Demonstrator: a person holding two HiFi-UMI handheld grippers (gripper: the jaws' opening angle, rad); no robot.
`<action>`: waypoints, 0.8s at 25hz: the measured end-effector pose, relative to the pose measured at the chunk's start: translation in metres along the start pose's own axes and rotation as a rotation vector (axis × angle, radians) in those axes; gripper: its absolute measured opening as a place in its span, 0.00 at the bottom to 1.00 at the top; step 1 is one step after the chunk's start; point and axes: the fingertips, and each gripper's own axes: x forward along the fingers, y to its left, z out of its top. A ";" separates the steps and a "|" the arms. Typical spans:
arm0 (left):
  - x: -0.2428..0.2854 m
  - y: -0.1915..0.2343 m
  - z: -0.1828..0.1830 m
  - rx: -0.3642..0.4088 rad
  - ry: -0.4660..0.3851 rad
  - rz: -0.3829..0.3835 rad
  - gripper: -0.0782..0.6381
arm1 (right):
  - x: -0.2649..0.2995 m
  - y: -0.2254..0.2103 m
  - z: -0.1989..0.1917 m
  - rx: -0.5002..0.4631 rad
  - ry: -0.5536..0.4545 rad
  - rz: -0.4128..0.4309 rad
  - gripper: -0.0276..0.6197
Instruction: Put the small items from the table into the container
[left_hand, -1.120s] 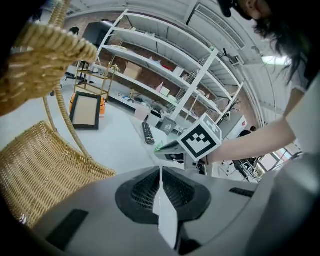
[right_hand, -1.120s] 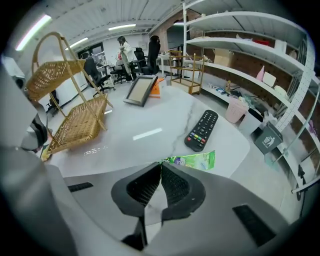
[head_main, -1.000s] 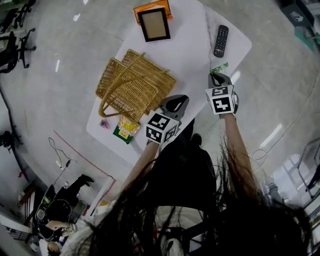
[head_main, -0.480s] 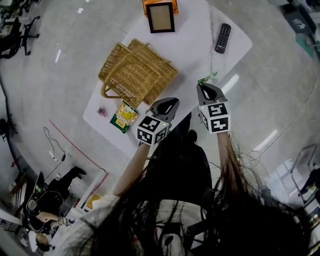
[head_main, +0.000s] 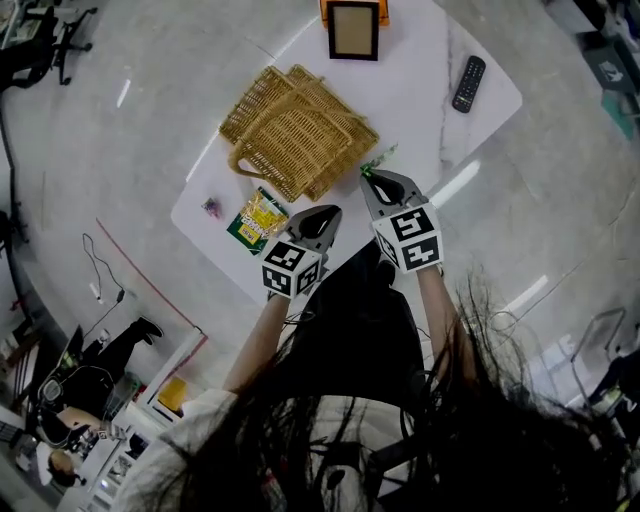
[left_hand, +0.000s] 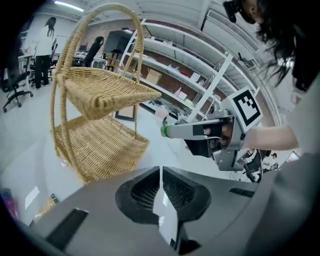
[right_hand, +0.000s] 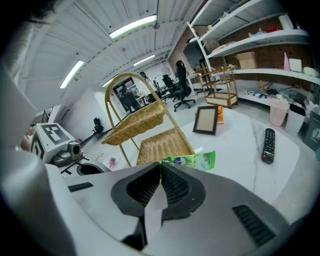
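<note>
Carrying seems the step: over the white desk (head_main: 420, 110), just beside the wicker basket (head_main: 300, 135), the right claw (head_main: 372, 178) pinches a green sachet (right_hand: 192, 161), which next needs lowering into a tier past the tall handle (right_hand: 129, 74). The left claw (head_main: 328, 214) is closed, empty. Picture frame (head_main: 353, 30), remote (head_main: 468, 84), yellow packet (head_main: 258, 217) and pink item (head_main: 211, 207) lie around.

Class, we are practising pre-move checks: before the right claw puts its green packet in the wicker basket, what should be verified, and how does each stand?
1. Right claw shut on green packet: ok.
2. Packet in wicker basket: not ok, held beside it.
3. Basket upright on table: ok.
4. Left claw shut, empty: ok.
5. Yellow packet, pink item put away: not ok, on table.
</note>
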 end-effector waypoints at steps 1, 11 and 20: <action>-0.003 0.003 -0.003 -0.007 -0.002 0.007 0.13 | 0.007 0.006 0.001 -0.016 0.003 0.016 0.08; -0.027 0.021 -0.027 -0.056 -0.013 0.046 0.13 | 0.071 0.031 -0.020 -0.156 0.127 0.087 0.08; -0.028 0.025 -0.030 -0.073 -0.025 0.056 0.12 | 0.074 0.018 -0.051 -0.057 0.207 0.096 0.27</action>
